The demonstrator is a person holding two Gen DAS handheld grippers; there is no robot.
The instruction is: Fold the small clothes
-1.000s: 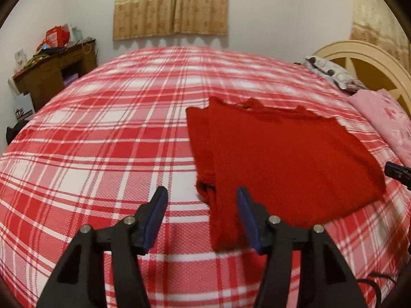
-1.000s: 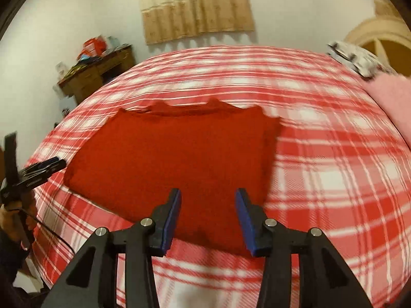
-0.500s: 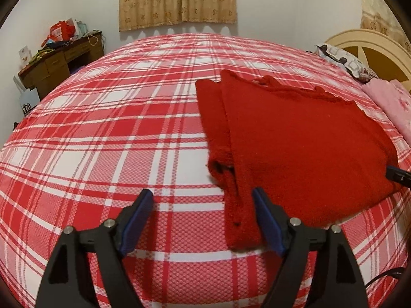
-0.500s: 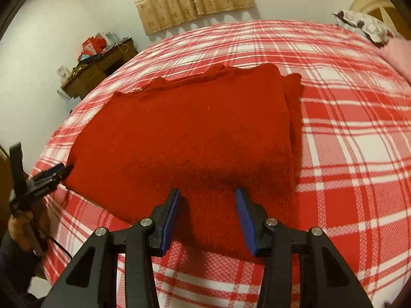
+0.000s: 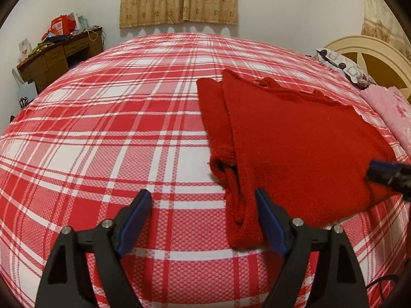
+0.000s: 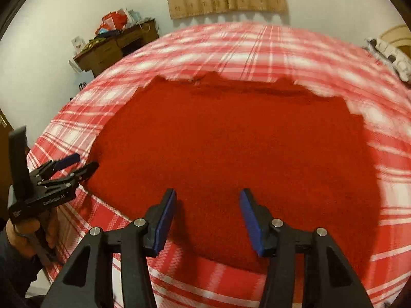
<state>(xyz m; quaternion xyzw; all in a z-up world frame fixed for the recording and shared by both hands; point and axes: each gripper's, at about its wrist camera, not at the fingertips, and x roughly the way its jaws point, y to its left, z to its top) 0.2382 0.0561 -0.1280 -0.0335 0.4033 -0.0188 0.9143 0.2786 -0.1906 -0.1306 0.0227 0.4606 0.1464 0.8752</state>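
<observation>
A red knitted garment [image 5: 295, 138] lay flat on the plaid bed [image 5: 108, 138], one side already folded inward along its edge. The left hand-held gripper [image 5: 203, 220] was placed at the near corner of that folded edge, its jaws opening and clamped on nothing. The right hand-held gripper [image 6: 208, 220], jaws also opening, was held empty over the near hem. A grip on both near corners seemed called for next, to fold the hem toward the collar.

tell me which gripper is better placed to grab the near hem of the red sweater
Right, probably. The right gripper hangs over the red sweater, jaws opening around its near hem. The left gripper sits at the folded side edge.
</observation>
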